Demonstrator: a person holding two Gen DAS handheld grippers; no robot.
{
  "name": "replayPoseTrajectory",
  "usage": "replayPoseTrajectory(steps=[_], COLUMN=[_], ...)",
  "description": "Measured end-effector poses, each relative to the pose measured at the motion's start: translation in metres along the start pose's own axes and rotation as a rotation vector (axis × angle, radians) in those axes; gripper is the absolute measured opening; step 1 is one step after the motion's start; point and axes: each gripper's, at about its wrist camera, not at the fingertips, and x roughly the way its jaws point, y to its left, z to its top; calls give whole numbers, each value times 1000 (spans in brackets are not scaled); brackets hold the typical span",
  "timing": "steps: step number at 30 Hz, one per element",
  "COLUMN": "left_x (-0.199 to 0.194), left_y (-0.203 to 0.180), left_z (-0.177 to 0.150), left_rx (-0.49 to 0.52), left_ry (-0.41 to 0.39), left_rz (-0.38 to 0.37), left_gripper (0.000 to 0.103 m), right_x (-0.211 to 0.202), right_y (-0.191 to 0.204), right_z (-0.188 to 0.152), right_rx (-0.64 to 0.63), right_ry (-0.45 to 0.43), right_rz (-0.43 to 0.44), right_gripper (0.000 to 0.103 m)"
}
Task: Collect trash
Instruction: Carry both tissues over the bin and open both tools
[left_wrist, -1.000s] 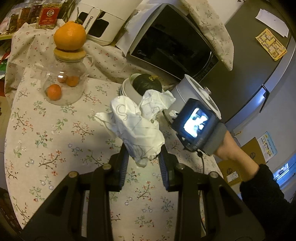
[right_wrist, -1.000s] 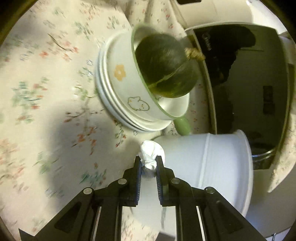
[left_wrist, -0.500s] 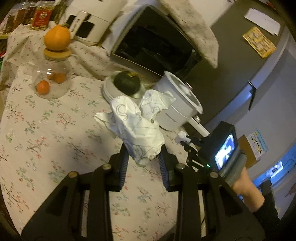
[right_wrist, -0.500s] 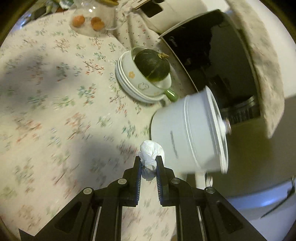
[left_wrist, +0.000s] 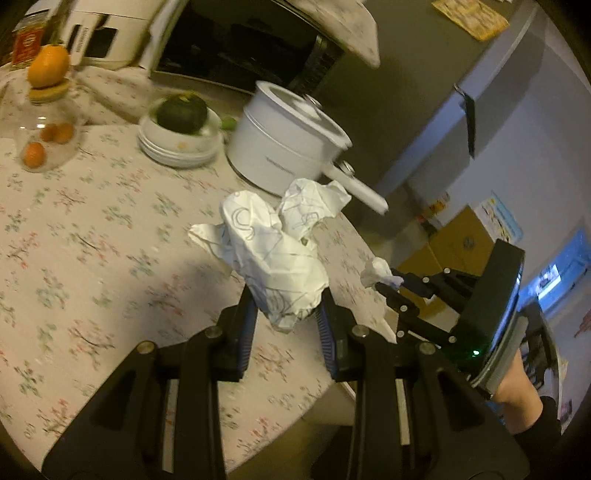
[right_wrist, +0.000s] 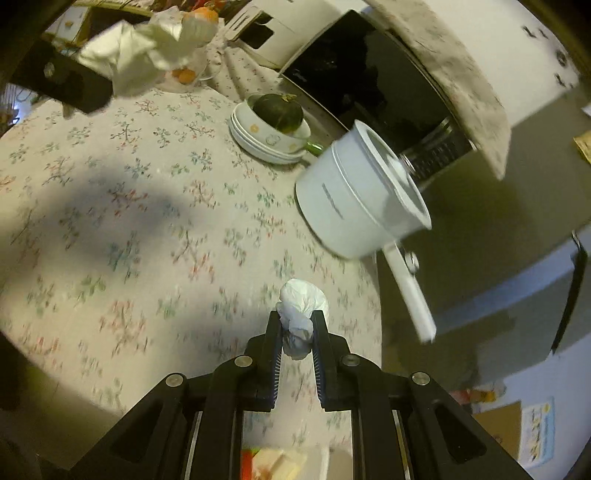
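Observation:
My left gripper (left_wrist: 286, 314) is shut on a large crumpled sheet of white paper (left_wrist: 269, 251) and holds it above the floral tablecloth (left_wrist: 92, 229). My right gripper (right_wrist: 297, 325) is shut on a small white tissue wad (right_wrist: 301, 310), above the table's near right edge. In the left wrist view the right gripper (left_wrist: 388, 282) shows at the right with the wad (left_wrist: 375, 271) at its tip. In the right wrist view the left gripper's paper (right_wrist: 147, 48) shows at the upper left.
A white lidded pot (right_wrist: 362, 195) with a long handle stands near the table's right edge. Stacked bowls hold a dark green squash (right_wrist: 279, 112). A glass jar (left_wrist: 40, 136) with an orange on its lid stands far left. A microwave (left_wrist: 240, 40) sits behind.
Both grippers have pulled back and up from the table, each still holding its trash. The right gripper has moved away from the pot toward the table's edge.

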Motion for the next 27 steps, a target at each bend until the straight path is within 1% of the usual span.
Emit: replayPoseTrajectory(steps=[4, 6, 10, 12, 14, 18, 20, 23, 27], left_x=[16, 26, 50, 62, 78, 104, 117, 133, 156], left_y=[-23, -33, -53, -64, -80, -116, -135, -162, -182], left_z=[-12, -16, -26, -32, -42, -64, -77, -95, -113], left_rx=[62, 87, 115, 128, 162, 247, 299, 374, 414], left_ry=[40, 59, 116, 151, 195, 278, 322, 364, 420], left_rz=[-13, -24, -61, -89, -113, -154, -180, -204, -223], left_gripper=[33, 33, 33, 33, 33, 33, 33, 33, 33], right_x=[-9, -10, -8, -8, -8, -12, -15, -20, -19], right_y=[-10, -19, -31, -44, -54, -74, -80, -85, -89], right_z=[-30, -48, -73, -89, -101, -130, -142, -161, -188], right_rx=[76, 143, 164, 227, 278, 370, 399, 416, 422], right_ry=[2, 6, 46, 72, 92, 128, 137, 158, 214], right_rz=[10, 34, 29, 59, 86, 100, 101, 85, 61], right_gripper=[16, 16, 16, 16, 16, 16, 16, 17, 17])
